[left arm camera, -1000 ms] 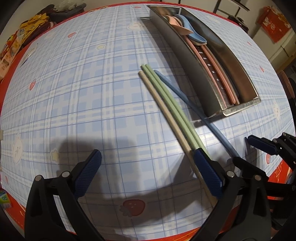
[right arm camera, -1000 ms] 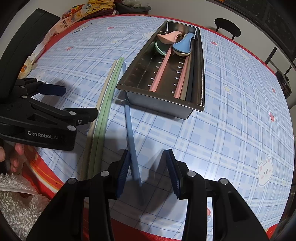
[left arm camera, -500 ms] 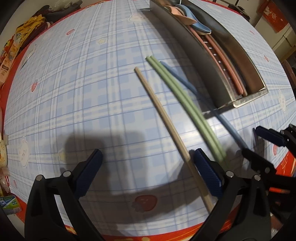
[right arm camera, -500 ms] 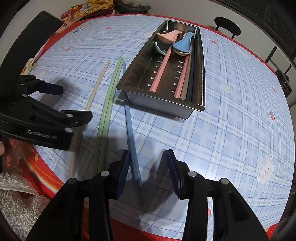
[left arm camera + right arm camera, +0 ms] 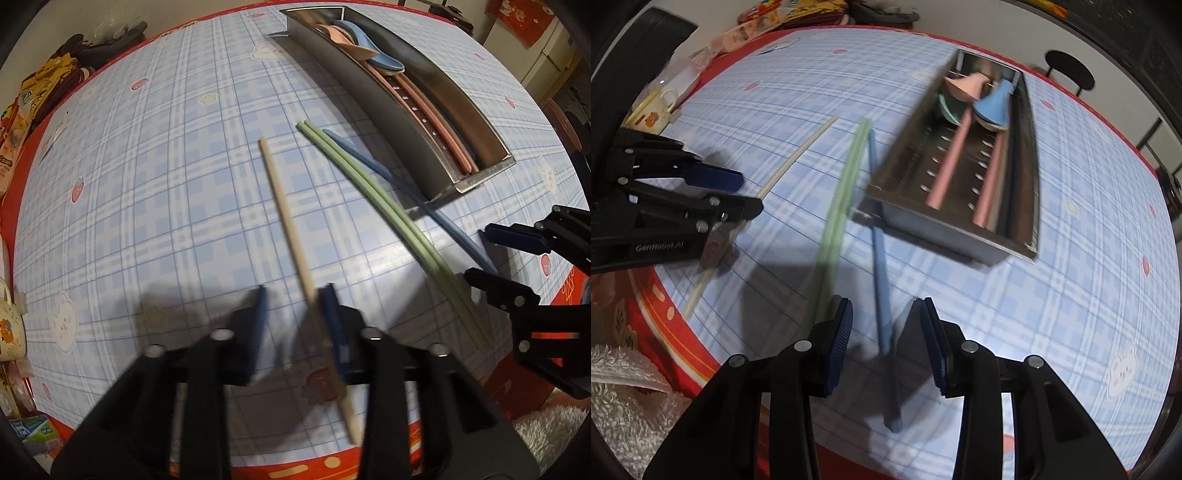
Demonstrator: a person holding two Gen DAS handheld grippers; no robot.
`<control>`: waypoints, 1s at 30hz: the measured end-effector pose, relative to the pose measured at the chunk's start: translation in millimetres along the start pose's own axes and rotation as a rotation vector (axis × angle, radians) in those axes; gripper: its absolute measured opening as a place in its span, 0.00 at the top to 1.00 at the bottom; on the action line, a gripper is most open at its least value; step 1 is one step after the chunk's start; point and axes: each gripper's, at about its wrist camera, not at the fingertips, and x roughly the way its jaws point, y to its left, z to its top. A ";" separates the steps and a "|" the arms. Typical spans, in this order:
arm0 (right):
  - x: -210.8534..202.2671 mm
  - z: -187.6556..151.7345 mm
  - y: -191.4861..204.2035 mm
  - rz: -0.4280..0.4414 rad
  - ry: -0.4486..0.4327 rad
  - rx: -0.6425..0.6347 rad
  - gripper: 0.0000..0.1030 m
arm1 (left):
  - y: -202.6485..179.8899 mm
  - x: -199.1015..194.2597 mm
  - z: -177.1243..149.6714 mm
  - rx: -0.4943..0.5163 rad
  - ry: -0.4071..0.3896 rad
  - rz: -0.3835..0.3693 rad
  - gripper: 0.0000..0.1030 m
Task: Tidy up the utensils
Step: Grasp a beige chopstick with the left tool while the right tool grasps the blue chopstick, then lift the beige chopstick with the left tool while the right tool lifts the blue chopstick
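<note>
A beige chopstick (image 5: 284, 210) lies apart from a green pair (image 5: 369, 184) and a blue chopstick (image 5: 406, 192) on the checked tablecloth. My left gripper (image 5: 295, 325) is closing around the beige stick's near end. The stick rests against the right pad, with a gap on the other side. My right gripper (image 5: 886, 341) is closing astride the blue chopstick (image 5: 877, 240), and a gap shows on both sides of it. The steel tray (image 5: 942, 229) holds pink chopsticks and several spoons. Each view catches the other gripper: the left gripper (image 5: 751, 194) and the right gripper (image 5: 478, 254).
The tray's near end touches the blue chopstick. A mug (image 5: 653, 107) and snack packets (image 5: 22, 110) line the table's left rim. A white towel (image 5: 624, 387) lies below the red front edge. A black chair (image 5: 1069, 74) stands beyond the far side.
The left gripper slid left, dragging the beige chopstick away from the green pair, and its jaws narrowed sharply around that stick. The right jaws narrowed slightly around the blue chopstick.
</note>
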 end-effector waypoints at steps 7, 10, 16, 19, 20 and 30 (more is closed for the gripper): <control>4.0 10.9 9.8 0.017 -0.022 -0.046 0.93 | 16.4 -0.7 -1.0 0.010 -0.030 0.000 0.87; 3.7 9.7 12.7 0.015 -0.025 -0.051 0.93 | 7.4 -2.1 -6.7 0.007 -0.036 -0.025 0.90; -1.6 -3.4 11.1 0.040 -0.032 -0.011 0.93 | 14.0 -10.6 -28.7 -0.013 -0.028 -0.070 0.90; -3.0 -7.7 13.6 0.025 -0.047 -0.020 0.93 | 13.6 -13.2 -37.1 -0.012 -0.045 -0.059 0.90; -3.1 -8.0 13.8 0.022 -0.050 -0.023 0.93 | 13.1 -13.3 -39.1 -0.013 -0.051 -0.055 0.90; -3.2 -7.6 10.0 0.031 -0.056 0.008 0.93 | -0.2 -19.8 -50.7 -0.020 -0.080 -0.061 0.89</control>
